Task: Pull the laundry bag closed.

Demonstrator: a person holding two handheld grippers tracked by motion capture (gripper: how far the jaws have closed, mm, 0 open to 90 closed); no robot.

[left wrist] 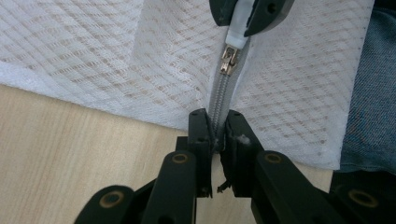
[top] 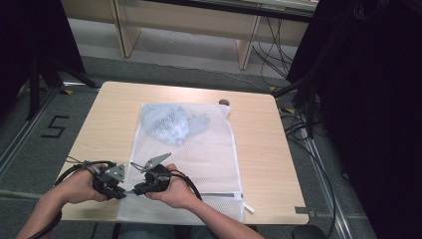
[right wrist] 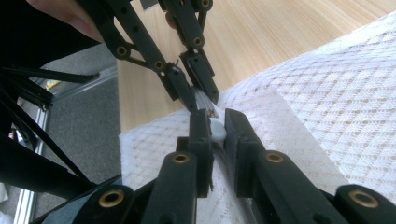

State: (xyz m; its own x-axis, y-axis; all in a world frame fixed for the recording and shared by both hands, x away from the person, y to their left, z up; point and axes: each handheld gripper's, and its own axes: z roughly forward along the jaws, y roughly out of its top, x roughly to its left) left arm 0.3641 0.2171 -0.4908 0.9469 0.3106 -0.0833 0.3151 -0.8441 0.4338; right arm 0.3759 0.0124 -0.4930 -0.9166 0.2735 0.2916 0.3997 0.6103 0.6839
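Pinching the zipper tape [left wrist: 218, 112] shut in the left gripper [left wrist: 216, 128], the right gripper [right wrist: 215, 128] clamped the white pull tab [right wrist: 217, 129] — best drawn straight along the mesh bag [top: 199, 149]; tape kept taut.

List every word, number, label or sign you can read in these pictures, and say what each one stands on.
"5": a large black numeral marked on the grey floor, left of the table.
Pale print on the folded garment inside the white mesh bag: too blurred to read.
The zipper slider and both tongs bear no readable lettering.
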